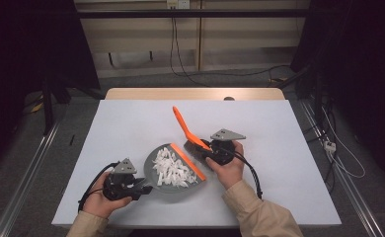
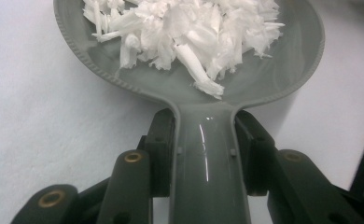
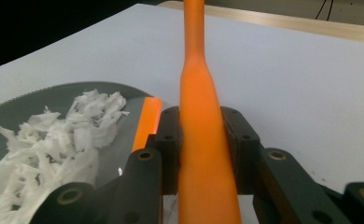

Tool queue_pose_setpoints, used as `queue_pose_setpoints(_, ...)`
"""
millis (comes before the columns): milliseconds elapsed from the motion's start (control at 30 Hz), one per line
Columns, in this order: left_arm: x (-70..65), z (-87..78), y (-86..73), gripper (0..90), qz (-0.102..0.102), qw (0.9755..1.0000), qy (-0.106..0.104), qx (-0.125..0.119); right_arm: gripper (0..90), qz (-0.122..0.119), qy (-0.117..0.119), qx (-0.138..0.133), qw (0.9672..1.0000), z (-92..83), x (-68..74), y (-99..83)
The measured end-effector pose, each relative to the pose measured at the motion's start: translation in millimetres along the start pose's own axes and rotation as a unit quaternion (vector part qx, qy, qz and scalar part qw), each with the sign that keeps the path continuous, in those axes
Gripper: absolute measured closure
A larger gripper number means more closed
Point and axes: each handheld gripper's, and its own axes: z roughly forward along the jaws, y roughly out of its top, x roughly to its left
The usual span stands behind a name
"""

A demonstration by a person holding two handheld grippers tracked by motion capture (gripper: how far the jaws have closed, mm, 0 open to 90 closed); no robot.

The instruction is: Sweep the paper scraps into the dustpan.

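Observation:
A grey dustpan [image 1: 173,190] with an orange front lip [image 1: 188,161] lies near the table's front, holding a heap of white paper shreds [image 1: 172,167]. My left gripper [image 1: 142,187] is shut on the dustpan's handle [image 2: 208,163], with the pan [image 2: 264,84] and shreds [image 2: 189,32] just ahead of the jaws. My right gripper [image 1: 206,149] is shut on an orange brush [image 1: 186,129], whose handle [image 3: 201,116] runs up between the jaws. The brush's dark bristles [image 1: 194,145] rest beside the pan's lip. In the right gripper view the shreds [image 3: 54,144] and lip [image 3: 147,119] lie to the left.
A white sheet [image 1: 131,123] covers the table, with a wooden edge [image 1: 195,94] at the back. Cables [image 1: 175,44] run across the floor behind, and a power strip [image 1: 330,145] lies at the right. A metal rail [image 1: 27,163] runs along the left side.

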Motion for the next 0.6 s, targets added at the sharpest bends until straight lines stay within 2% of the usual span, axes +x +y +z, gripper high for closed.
queue_pose_setpoints(200,-5.8,16.4,8.1,62.7,-0.006,1.0000,-0.006,-0.002,71.2,0.001,-0.005,0.000,1.0000,-0.2,-3.2,-1.1)
queue_pose_setpoints(333,-10.1,29.7,11.9,62.7,0.006,0.9998,-0.001,0.020,71.1,0.003,-0.005,-0.002,1.0000,-0.7,-3.1,-2.0)
queue_pose_setpoints(433,-10.4,31.2,12.7,62.8,0.001,0.9997,-0.002,0.026,71.1,0.004,-0.006,-0.004,1.0000,-3.0,-3.7,-1.2)
queue_pose_setpoints(600,-8.5,31.4,11.6,62.7,-0.010,0.9996,0.000,0.025,71.1,0.010,-0.005,-0.027,0.9996,-13.6,-7.0,5.9)
